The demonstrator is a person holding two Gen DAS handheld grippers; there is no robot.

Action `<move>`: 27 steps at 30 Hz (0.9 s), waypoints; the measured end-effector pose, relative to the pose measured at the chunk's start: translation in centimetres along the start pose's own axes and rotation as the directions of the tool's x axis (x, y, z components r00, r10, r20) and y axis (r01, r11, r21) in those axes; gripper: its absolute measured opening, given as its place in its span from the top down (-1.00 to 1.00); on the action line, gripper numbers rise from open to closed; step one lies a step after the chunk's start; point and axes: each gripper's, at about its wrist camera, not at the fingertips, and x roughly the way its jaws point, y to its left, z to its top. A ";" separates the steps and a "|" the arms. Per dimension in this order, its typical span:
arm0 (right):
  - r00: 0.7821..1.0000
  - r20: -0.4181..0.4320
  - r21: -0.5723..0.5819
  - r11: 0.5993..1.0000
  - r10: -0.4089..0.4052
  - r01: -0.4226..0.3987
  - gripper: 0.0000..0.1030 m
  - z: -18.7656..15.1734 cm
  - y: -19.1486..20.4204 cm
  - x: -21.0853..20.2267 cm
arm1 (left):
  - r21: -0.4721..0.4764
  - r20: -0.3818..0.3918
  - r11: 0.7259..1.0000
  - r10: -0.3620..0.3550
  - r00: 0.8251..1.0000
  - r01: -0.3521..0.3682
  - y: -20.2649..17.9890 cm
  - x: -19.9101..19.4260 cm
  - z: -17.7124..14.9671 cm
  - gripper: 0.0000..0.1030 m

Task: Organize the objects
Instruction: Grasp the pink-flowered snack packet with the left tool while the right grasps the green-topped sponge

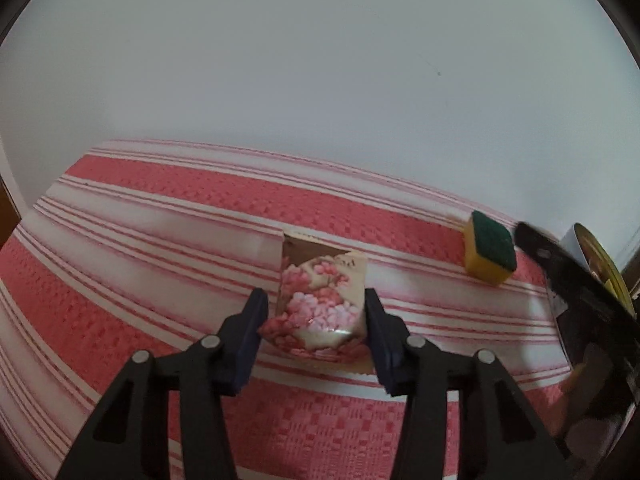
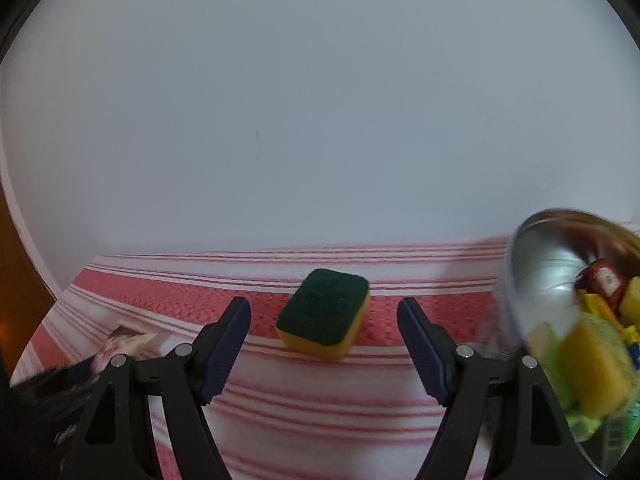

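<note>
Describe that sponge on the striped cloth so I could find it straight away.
Start at the red and white striped cloth below the pale wall. Near its far edge, left of the metal bowl of bits, the sponge lies flat ahead of the open right gripper. It is the only yellow block with a dark green top lying on the cloth.

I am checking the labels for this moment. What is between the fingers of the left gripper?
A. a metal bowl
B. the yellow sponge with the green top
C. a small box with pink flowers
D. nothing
C: in the left wrist view the left gripper is shut on the flowered box, its pads against both sides, while the sponge lies apart on the striped cloth.
</note>
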 end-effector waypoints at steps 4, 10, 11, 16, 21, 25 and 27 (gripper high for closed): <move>0.996 -0.087 0.023 0.999 -0.021 0.023 -0.51 0.7 0.4 3.0 | -0.007 0.022 1.000 0.028 0.999 -0.027 -0.2 0.2 0.5 0.07; 0.979 -0.198 0.043 0.997 -0.055 0.065 -0.51 1.3 0.7 6.6 | 0.004 0.033 0.995 0.103 0.994 -0.103 0.9 0.1 0.0 0.07; 0.974 -0.218 0.044 0.996 -0.063 0.074 -0.51 1.3 0.7 7.1 | 0.005 0.035 0.994 0.110 0.993 -0.111 1.0 0.1 0.1 0.07; 0.967 -0.240 0.017 0.996 -0.084 0.090 -0.20 1.1 0.9 7.3 | 0.008 0.042 0.991 0.130 0.991 -0.130 1.6 0.3 0.1 0.07; 0.981 -0.191 0.028 0.999 -0.027 0.033 -0.16 0.2 0.7 4.8 | 0.012 0.057 0.990 0.138 0.989 -0.138 1.5 0.0 0.3 0.07; 0.998 -0.056 -0.027 0.999 -0.035 0.034 -0.17 -1.0 1.3 0.2 | 0.016 0.078 0.990 0.137 0.987 -0.139 1.3 -0.1 0.2 0.07; 0.999 0.011 -0.048 0.998 -0.047 0.047 -0.17 -1.8 1.3 -2.1 | 0.028 0.095 0.989 0.145 0.985 -0.149 1.1 -0.3 0.1 0.07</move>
